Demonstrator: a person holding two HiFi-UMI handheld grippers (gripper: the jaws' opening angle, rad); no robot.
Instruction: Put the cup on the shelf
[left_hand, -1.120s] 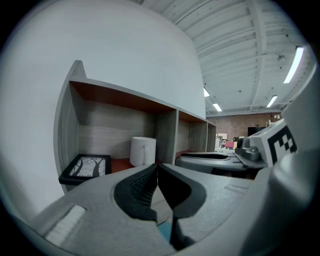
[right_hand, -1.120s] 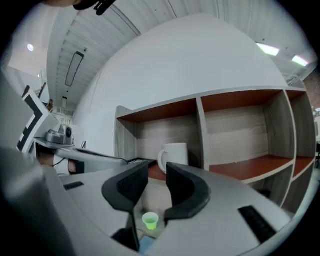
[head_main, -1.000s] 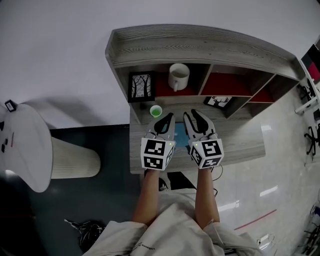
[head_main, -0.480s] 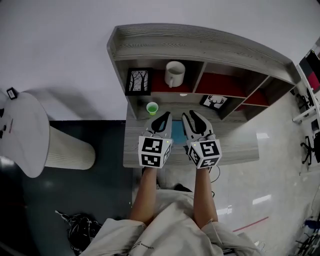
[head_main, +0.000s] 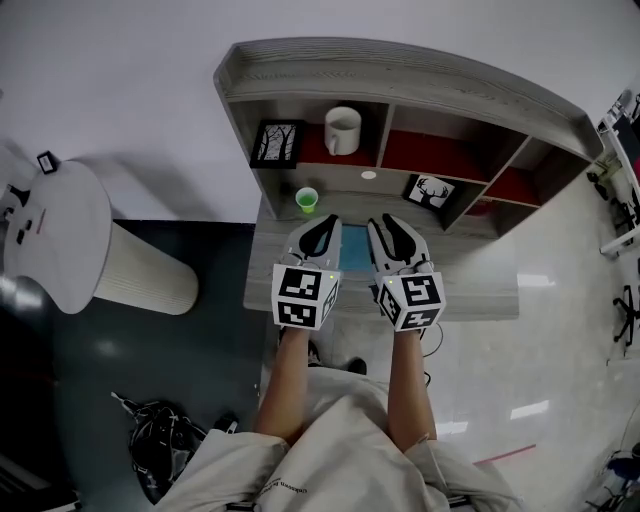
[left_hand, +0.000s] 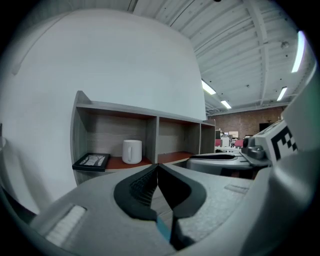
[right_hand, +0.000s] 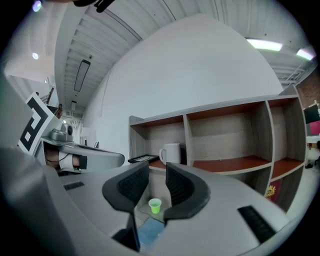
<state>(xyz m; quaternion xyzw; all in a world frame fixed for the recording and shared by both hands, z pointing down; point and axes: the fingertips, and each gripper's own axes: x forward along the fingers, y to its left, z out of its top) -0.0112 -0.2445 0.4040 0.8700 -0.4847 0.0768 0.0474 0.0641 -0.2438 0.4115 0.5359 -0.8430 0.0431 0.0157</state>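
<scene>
White cup (head_main: 342, 130) stands upright inside the shelf (head_main: 400, 85), ahead of both grippers and well apart. The left gripper (head_main: 318, 228) is slightly nearer, fingers closed. The right gripper (head_main: 393, 228) has its fingers apart and empty.

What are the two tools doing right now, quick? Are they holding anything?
Left tool: closed, holding nothing.
Right tool: open, holding nothing; the green cup stands well beyond it.

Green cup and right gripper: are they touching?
Apart. Head view: the green cup stands on the desk, a clear gap left of the right gripper.
</scene>
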